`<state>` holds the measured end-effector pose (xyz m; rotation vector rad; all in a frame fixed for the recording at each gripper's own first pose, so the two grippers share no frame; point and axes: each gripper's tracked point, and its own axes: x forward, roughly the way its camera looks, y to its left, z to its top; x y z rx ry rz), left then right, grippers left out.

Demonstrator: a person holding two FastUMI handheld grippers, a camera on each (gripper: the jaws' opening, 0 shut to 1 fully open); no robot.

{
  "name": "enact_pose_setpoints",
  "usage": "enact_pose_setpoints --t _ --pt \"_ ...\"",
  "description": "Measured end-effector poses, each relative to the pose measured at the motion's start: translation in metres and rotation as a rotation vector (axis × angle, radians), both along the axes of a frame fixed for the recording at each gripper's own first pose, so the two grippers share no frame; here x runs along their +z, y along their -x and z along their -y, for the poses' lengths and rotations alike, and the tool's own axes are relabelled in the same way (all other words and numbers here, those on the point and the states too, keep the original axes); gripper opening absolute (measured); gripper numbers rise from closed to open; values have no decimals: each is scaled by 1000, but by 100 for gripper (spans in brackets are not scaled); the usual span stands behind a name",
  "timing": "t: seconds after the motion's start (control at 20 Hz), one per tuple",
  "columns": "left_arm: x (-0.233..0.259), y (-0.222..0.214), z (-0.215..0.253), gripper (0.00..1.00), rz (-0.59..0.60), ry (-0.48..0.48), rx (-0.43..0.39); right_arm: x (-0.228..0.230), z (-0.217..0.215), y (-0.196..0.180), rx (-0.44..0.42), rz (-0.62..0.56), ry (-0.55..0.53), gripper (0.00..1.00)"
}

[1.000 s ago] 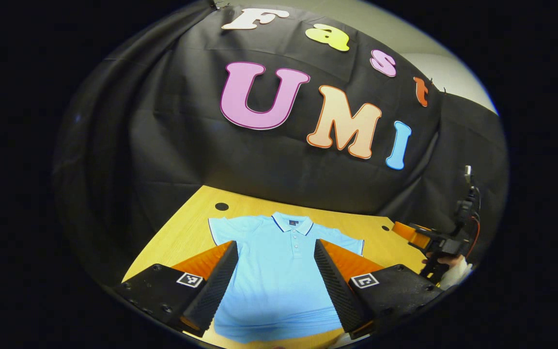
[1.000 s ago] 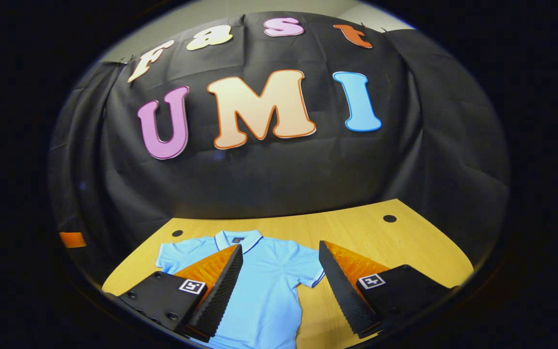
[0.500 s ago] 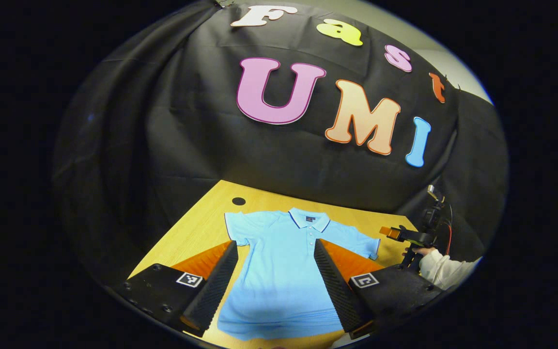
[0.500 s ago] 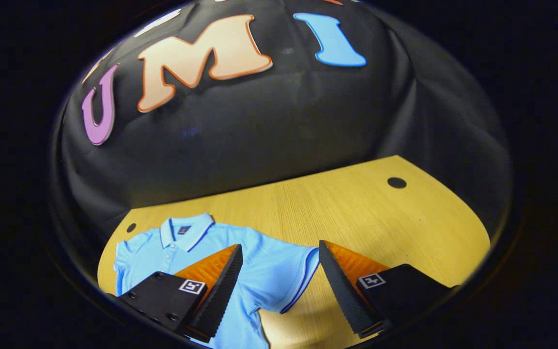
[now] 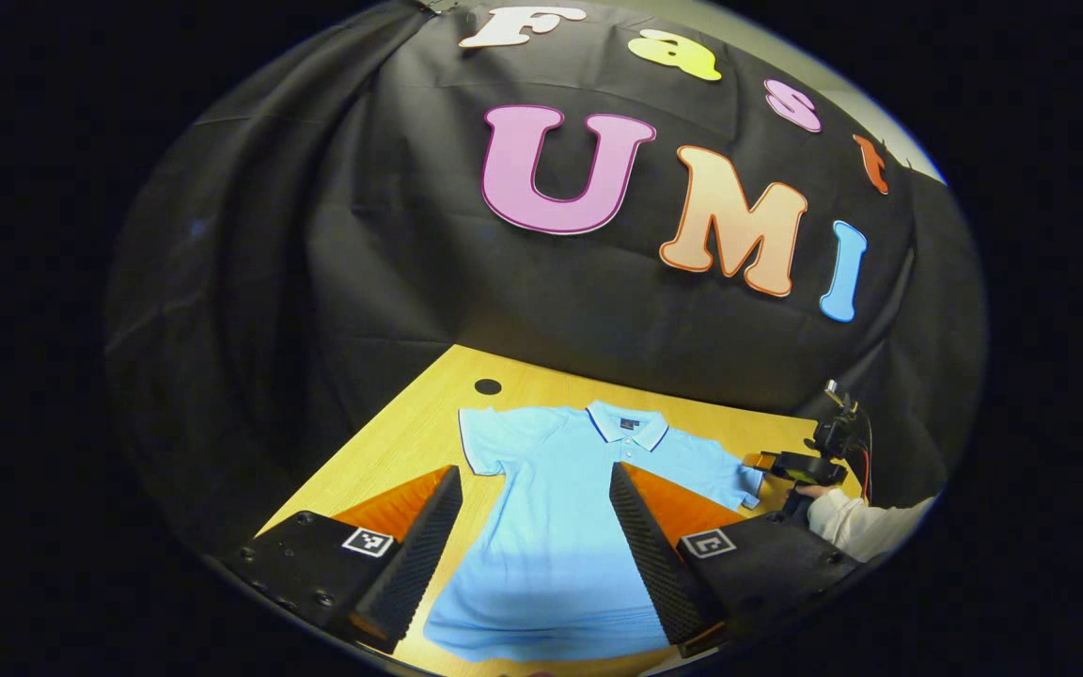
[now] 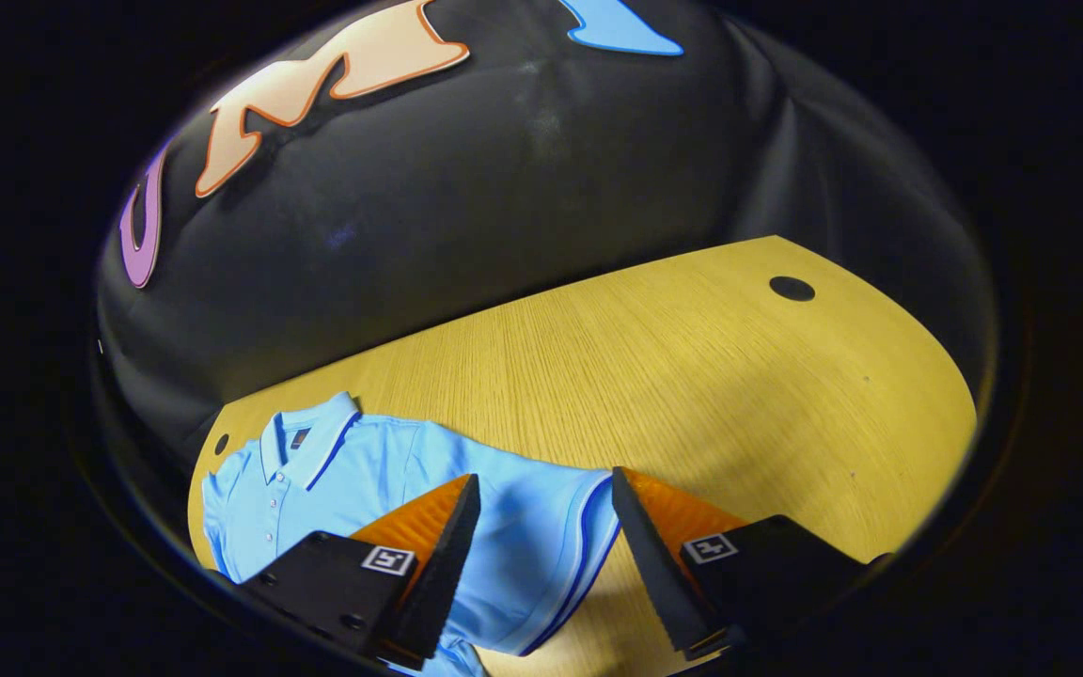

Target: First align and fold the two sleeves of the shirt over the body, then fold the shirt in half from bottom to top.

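Where it lies flat and unfolded, the light-blue shirt (image 5: 560, 508) is seen collar-up on the wooden surface (image 6: 692, 376). Left gripper (image 5: 534, 555) fingers are spread above the body; right gripper (image 6: 541, 555) fingers are spread beside one sleeve (image 6: 551, 536), nothing gripped.

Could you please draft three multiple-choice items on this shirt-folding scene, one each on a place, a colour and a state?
1. Where does the right claw sit?
A. over the collar
B. at a sleeve's hem
C. over the bottom hem

2. What colour is the shirt?
A. light blue
B. white
C. red

3. How do the sleeves lie?
A. both folded over the body
B. one folded
C. both spread flat on the table

Answers:
1. B, the right gripper view shows the sleeve edge between its open fingers.
2. A, it is light blue in both views.
3. C, the left gripper view shows both sleeves out to the sides.
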<state>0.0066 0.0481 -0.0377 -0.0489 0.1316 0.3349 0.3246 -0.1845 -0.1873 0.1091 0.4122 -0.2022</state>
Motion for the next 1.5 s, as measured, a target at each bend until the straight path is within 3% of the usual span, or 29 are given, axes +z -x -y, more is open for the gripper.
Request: enact_pose_setpoints --t 0.05,0.1,0.25,0.3,0.35,0.4,0.45,0.75,0.95,1.15,1.2,1.35,1.5 --pt "-1 0 0 94 0 2 5 -2 0 -1 -4 -1 1 67" --pt "-1 0 -2 95 4 5 10 -6 -1 -1 -6 -11 -5 63" --pt "-4 -2 -1 95 3 19 11 -11 6 -1 -18 -17 30 34" --pt "-4 -1 0 95 4 21 10 -10 8 0 -19 -20 43 37" --pt "-5 -2 0 95 2 24 10 -10 13 1 -24 -18 65 20" --pt "-6 0 0 95 1 27 10 -9 16 2 -30 -21 82 19" --pt "-6 -1 0 95 2 27 10 -10 14 2 -29 -23 81 7" --pt "-8 5 -2 94 5 35 14 16 -17 9 57 48 94 3" --pt "-10 5 -3 94 7 56 14 46 -71 11 145 141 -17 2" --pt "-12 8 -3 94 1 57 14 38 -79 13 149 132 -5 2" --pt "-12 8 -4 94 2 56 14 36 -75 16 143 116 13 4" --pt "-17 7 -5 94 -8 64 13 25 -49 14 103 79 91 87" --pt "-20 5 -5 94 -19 73 15 23 -25 11 54 72 151 97"
